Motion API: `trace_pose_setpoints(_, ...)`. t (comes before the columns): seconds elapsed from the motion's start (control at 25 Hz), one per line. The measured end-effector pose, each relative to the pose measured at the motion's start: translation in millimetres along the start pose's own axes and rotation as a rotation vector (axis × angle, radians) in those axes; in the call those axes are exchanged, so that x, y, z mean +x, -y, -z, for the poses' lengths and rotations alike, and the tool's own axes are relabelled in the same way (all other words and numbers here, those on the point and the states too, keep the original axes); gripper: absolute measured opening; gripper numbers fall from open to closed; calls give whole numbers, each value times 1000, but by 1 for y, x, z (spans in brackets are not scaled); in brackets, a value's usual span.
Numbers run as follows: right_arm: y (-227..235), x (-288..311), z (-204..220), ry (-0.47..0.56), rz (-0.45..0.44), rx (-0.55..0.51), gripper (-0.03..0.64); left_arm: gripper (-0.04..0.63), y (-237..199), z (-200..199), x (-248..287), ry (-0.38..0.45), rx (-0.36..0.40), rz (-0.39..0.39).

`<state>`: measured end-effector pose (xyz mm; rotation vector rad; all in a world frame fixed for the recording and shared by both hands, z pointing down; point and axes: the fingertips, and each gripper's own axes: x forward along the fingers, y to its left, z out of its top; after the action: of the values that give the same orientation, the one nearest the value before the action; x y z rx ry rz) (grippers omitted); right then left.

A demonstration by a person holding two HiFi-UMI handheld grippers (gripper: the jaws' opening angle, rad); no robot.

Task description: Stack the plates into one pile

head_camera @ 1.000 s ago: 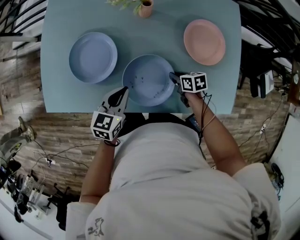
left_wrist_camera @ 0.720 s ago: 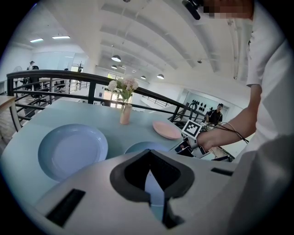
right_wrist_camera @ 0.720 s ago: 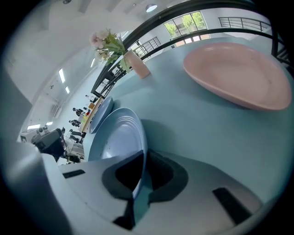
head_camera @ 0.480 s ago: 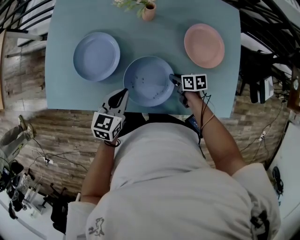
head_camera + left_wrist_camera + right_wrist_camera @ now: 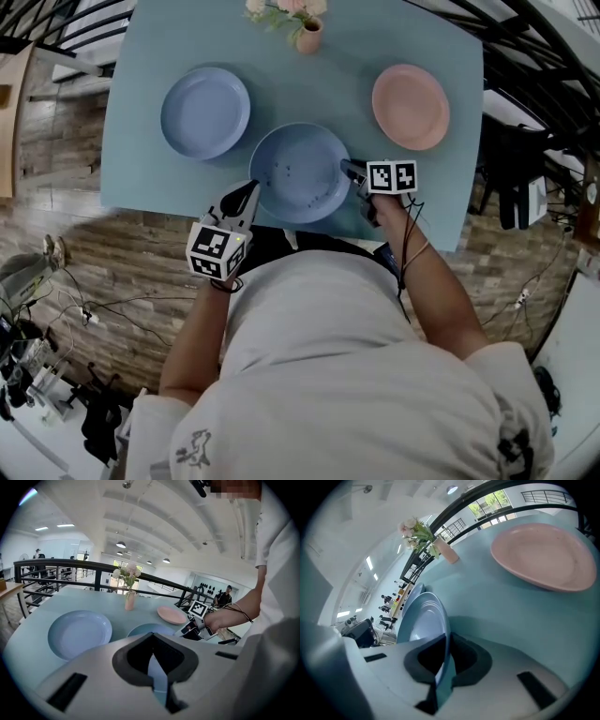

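Both grippers hold the middle blue plate by opposite rims, near the table's front edge. My left gripper is shut on its near-left rim, and in the left gripper view a pale blue strip of rim sits between the closed jaws of the left gripper. My right gripper is shut on the right rim; the plate stands edge-on between the jaws of the right gripper, tilted off the table with a shadow beneath. A second blue plate lies at the left and a pink plate at the right.
A small pink vase with flowers stands at the far middle of the teal table. The table's front edge runs just under both grippers. Black railings and wood floor surround the table. The person's torso fills the lower head view.
The middle blue plate has shifted slightly left, toward the left blue plate, with both grippers still on it. The head view has drifted, so the table sits lower and further right.
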<state>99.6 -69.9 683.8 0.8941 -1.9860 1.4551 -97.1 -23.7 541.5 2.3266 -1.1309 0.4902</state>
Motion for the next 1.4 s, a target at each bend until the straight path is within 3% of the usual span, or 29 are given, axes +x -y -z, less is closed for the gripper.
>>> trace_pose_setpoints(0.68,-38,-18,-31,39,-53,-61,26,5,3,-19,-24,59,-10,-79)
trace_pose_setpoints(1.4,-111,48,-88,50,-39,-48,35,5,-107,-34,-50,30,0,-63)
